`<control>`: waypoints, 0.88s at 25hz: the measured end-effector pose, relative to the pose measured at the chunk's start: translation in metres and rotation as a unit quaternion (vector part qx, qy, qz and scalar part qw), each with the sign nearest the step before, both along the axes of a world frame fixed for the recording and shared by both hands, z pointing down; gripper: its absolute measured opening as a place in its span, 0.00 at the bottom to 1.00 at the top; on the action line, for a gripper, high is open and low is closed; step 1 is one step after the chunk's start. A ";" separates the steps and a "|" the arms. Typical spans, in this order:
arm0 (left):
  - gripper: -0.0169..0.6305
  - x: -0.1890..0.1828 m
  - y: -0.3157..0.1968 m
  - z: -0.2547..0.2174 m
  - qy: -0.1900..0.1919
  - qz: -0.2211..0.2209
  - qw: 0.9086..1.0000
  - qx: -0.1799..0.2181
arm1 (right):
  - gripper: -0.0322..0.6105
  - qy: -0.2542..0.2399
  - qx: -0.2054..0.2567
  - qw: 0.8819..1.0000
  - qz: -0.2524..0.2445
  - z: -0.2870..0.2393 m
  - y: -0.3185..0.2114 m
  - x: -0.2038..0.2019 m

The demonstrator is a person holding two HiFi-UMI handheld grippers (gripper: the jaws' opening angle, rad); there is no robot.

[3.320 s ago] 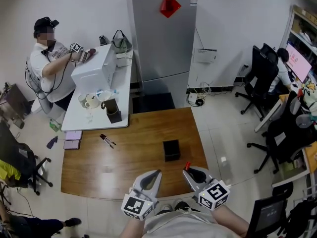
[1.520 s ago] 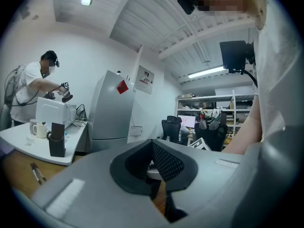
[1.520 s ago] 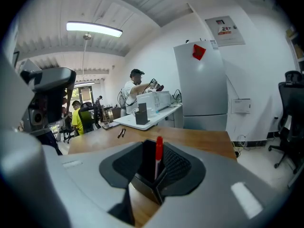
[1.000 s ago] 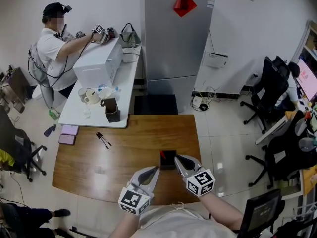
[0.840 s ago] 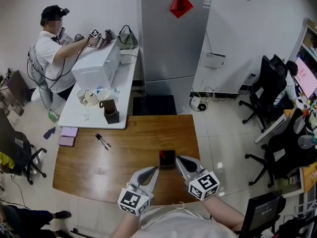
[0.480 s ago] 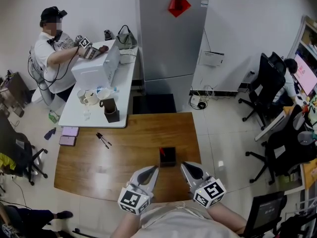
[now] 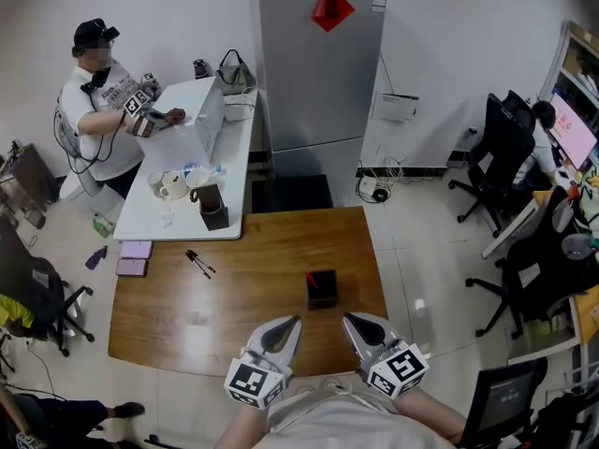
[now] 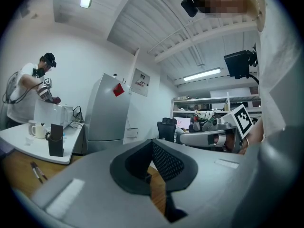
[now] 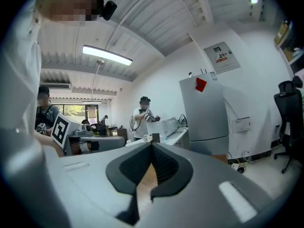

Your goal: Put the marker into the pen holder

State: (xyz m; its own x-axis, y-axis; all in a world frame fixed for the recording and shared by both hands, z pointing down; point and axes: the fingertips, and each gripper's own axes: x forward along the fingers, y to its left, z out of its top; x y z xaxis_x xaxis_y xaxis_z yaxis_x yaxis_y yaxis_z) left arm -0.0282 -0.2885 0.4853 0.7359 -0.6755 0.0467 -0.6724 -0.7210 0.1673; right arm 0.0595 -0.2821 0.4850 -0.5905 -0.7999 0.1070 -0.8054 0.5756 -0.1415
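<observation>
The black square pen holder [image 7: 323, 289] stands right of the wooden table's [image 7: 234, 325] middle. A marker's red tip [image 7: 311, 276] sticks up from its left corner. My right gripper [image 7: 348, 319] hovers at the table's near edge, a short way in front of the holder, shut and holding nothing. Beside it, my left gripper [image 7: 296, 322] is also shut and holds nothing. In the left gripper view the jaws [image 8: 152, 142] meet over the wood. The right gripper view shows the same closed pair [image 9: 152, 147].
Two dark pens [image 7: 200, 264] lie on the table's far left part. Behind it a white table [image 7: 182, 227] carries mugs, a black holder [image 7: 214, 215] and a white box; a person stands there. A grey fridge [image 7: 318, 73] is at the back, office chairs at the right.
My right gripper left the marker in the pen holder, drew back to the table's near edge and shut. The left gripper stayed where it was.
</observation>
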 end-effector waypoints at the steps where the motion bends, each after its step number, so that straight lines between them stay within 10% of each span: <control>1: 0.05 -0.001 0.002 -0.001 0.000 0.002 1.000 0.000 | 0.05 0.001 0.003 1.000 0.001 -0.001 0.002 -0.002; 22: 0.05 -0.017 0.031 0.007 0.015 0.024 1.000 -0.002 | 0.05 0.004 0.011 0.999 0.034 0.001 0.031 -0.016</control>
State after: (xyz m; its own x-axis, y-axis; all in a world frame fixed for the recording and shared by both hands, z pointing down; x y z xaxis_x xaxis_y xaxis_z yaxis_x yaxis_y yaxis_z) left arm -0.0450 -0.2572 0.4924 0.7690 -0.6387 0.0272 -0.6312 -0.7519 0.1906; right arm 0.0440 -0.2509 0.4865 -0.5339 -0.8403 0.0935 -0.8438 0.5225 -0.1226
